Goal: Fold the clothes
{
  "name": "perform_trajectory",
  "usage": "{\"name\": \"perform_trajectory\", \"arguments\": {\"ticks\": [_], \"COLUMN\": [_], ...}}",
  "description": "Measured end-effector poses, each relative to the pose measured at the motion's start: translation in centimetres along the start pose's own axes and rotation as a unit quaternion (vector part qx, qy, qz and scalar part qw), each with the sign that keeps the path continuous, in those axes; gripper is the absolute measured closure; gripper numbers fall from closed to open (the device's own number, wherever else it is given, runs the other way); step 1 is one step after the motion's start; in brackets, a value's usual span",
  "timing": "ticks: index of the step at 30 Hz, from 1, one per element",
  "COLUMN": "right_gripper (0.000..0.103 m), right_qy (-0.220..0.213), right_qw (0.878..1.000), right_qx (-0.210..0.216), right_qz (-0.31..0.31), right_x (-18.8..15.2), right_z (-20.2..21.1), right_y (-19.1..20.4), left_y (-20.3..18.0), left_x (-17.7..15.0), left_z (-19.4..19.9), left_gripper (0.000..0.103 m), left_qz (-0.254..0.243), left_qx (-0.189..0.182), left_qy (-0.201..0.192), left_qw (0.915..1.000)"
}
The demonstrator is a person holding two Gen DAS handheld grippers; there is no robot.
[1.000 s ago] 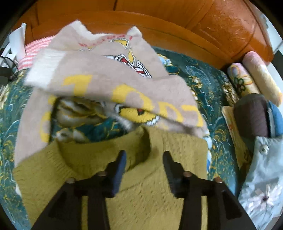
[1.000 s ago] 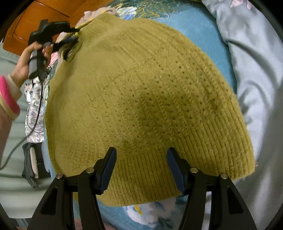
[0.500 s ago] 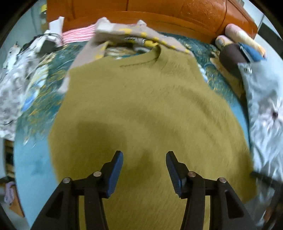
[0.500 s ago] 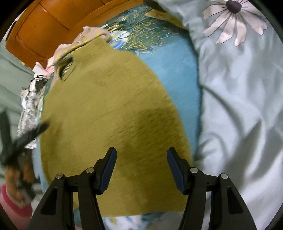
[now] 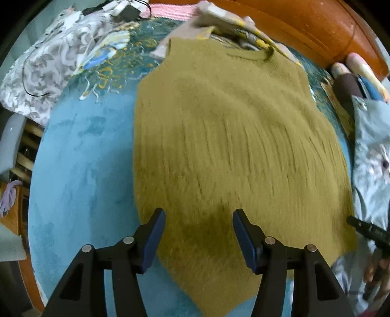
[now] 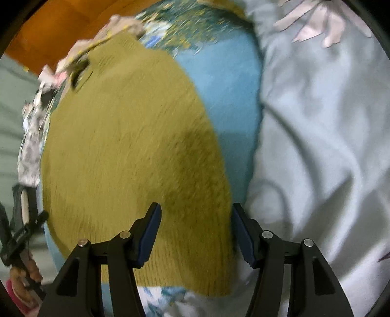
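Olive knit sweater (image 5: 231,146) lies spread flat on blue bed cover (image 5: 85,170), collar toward headboard (image 5: 316,29). No fold visible in body; sleeves not visible. Left gripper (image 5: 198,234) and right gripper (image 6: 196,231) above hem, fingers apart, holding nothing.

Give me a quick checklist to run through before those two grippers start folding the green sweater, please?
1. Olive sweater lies spread flat on the blue bedcover: ok.
2. Left gripper open, holding nothing: ok.
3. Right gripper open, holding nothing: ok.
4. Neckline clear: not ok, it overlaps the beige patterned garment.
5. Room on the right: not ok, the pale grey quilt lies close by.
6. Sleeves laid out or tucked: cannot tell.
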State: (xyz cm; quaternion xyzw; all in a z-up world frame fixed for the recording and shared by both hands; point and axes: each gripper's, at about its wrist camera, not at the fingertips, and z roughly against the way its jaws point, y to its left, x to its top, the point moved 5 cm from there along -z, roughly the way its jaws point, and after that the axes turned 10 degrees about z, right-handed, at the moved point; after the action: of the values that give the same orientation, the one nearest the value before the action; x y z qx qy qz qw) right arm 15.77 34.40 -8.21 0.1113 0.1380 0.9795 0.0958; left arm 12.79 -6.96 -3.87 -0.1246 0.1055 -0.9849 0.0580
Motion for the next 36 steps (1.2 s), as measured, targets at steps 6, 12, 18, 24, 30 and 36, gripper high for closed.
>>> {"name": "perform_trajectory", "arguments": {"ticks": [6, 12, 18, 24, 30, 36], "right_gripper": [0.05, 0.065, 0.084, 0.084, 0.092, 0.093], "right_qy": [0.008, 0.013, 0.021, 0.013, -0.006, -0.013], "right_qw": [1.0, 0.999, 0.999, 0.998, 0.999, 0.999], "right_qx": [0.011, 0.024, 0.038, 0.04, 0.006, -0.019], "right_qz": [-0.014, -0.025, -0.021, -0.043, -0.043, -0.046], "right_x": [-1.1, -2.1, -3.1, -3.6, -4.2, -5.1], "right_z": [-0.2, -0.1, -0.3, -0.2, 1.1, 2.2], "right_y": [-1.0, -1.1, -0.5, -1.1, -1.0, -1.0], "left_y": [2.6, 1.9, -0.2, 0.0, -0.4, 0.8], "left_x": [-3.4, -5.0, -5.4, -5.0, -4.6, -6.5], "left_z": [-0.8, -2.0, -2.5, -2.8, -1.1, 0.5], "left_gripper": [0.04, 0.04, 0.044, 0.059, 0.091, 0.092], "left_qz": [0.022, 0.015, -0.016, 0.011, -0.013, -0.049], "left_qx": [0.007, -0.012, -0.021, -0.024, -0.004, 0.019], "left_qy": [0.048, 0.087, 0.084, 0.084, 0.078, 0.113], "left_qw": [0.9986, 0.996, 0.9962, 0.9961, 0.9968, 0.9922]}}
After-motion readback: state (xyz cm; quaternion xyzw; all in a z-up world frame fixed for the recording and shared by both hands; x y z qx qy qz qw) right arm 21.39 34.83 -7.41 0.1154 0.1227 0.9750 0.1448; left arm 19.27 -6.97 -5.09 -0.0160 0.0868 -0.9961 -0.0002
